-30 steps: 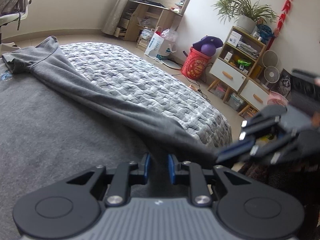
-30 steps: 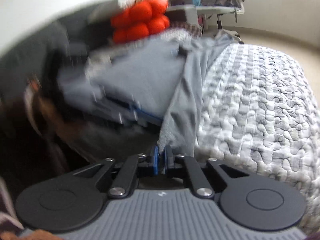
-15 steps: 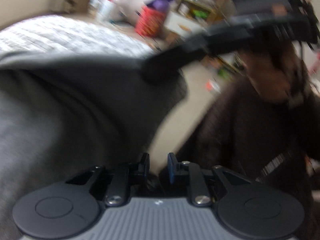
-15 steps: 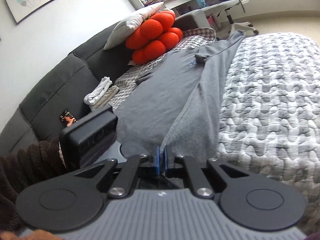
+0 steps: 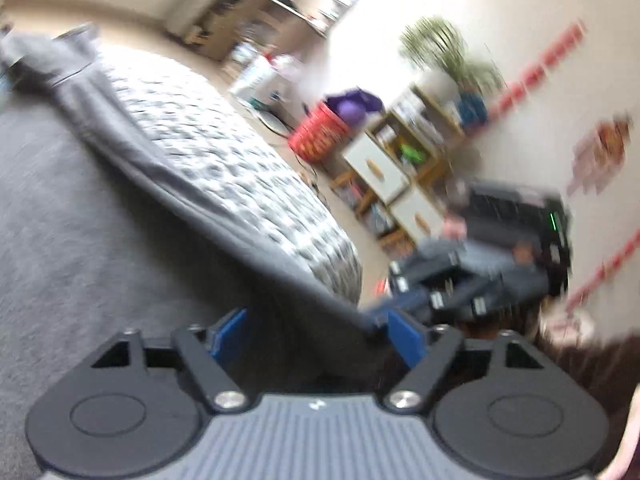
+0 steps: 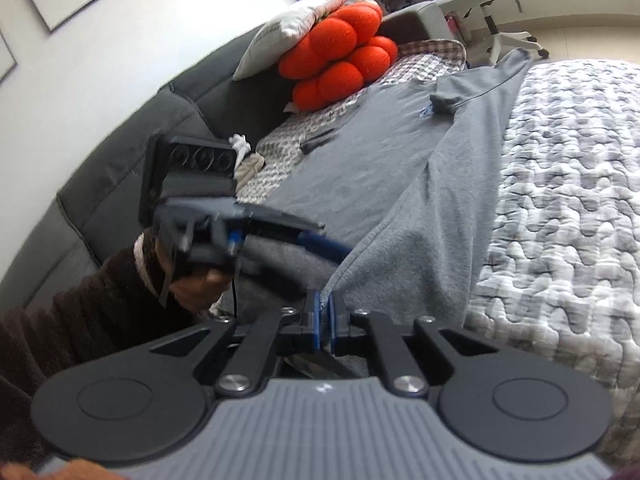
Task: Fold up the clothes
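Left gripper [image 5: 316,330] first: its jaws are swinging apart, blue pads clear of the cloth, the grey shirt [image 5: 120,208] spread just ahead and to its left over the quilted bedspread [image 5: 224,152]. Across to the right gripper [image 6: 323,312]: pressed together, pinching the shirt's near hem, with the bedspread off to its right.

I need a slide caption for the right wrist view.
Right gripper pinches the grey shirt hem on the quilt.
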A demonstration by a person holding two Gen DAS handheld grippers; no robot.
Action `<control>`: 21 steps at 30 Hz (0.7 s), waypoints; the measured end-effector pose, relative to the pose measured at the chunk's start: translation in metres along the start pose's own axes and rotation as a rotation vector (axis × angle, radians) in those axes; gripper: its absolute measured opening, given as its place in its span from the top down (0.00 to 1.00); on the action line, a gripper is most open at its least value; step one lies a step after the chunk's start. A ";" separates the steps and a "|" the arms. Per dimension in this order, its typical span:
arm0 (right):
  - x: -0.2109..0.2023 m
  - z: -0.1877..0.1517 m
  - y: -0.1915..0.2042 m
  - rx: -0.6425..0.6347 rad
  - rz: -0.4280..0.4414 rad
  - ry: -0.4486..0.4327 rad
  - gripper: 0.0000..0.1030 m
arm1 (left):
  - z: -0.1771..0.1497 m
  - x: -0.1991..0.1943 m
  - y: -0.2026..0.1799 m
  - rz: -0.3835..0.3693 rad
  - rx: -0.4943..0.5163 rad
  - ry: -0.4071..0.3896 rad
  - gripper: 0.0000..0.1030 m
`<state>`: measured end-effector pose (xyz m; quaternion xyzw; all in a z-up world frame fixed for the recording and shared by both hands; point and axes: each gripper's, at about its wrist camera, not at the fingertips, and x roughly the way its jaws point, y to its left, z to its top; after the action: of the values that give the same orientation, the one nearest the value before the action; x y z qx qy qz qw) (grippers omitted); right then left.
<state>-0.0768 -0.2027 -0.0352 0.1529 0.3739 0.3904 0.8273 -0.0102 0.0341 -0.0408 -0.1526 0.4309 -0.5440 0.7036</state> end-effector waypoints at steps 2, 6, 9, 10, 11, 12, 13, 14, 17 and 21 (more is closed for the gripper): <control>0.006 0.001 0.003 -0.007 0.010 0.017 0.93 | 0.003 0.000 0.009 0.020 -0.051 -0.022 0.23; 0.015 -0.001 0.008 -0.019 0.012 0.047 0.93 | 0.005 0.006 0.019 0.122 -0.131 -0.068 0.25; 0.025 -0.002 0.011 -0.024 0.008 0.092 0.91 | 0.004 -0.002 0.022 0.196 -0.159 -0.113 0.32; 0.029 -0.003 0.011 -0.025 0.009 0.113 0.90 | 0.003 -0.004 0.022 0.213 -0.166 -0.126 0.32; 0.031 -0.004 0.013 -0.029 0.014 0.139 0.85 | 0.004 -0.006 0.021 0.229 -0.170 -0.140 0.32; 0.034 -0.005 0.014 -0.034 0.019 0.166 0.85 | 0.005 -0.009 0.021 0.245 -0.173 -0.153 0.32; 0.036 -0.006 0.016 -0.038 0.024 0.192 0.84 | 0.005 -0.011 0.020 0.262 -0.177 -0.166 0.32; 0.038 -0.007 0.017 -0.042 0.029 0.216 0.82 | 0.006 -0.012 0.022 0.272 -0.182 -0.176 0.32; 0.035 -0.009 0.020 -0.069 0.042 0.218 0.80 | 0.008 -0.015 0.027 0.299 -0.189 -0.192 0.32; 0.030 -0.016 0.026 -0.117 0.029 0.200 0.51 | 0.011 -0.013 0.029 0.338 -0.177 -0.203 0.37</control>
<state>-0.0900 -0.1638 -0.0461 0.0700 0.4287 0.4370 0.7876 0.0163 0.0538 -0.0483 -0.1937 0.4233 -0.3602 0.8084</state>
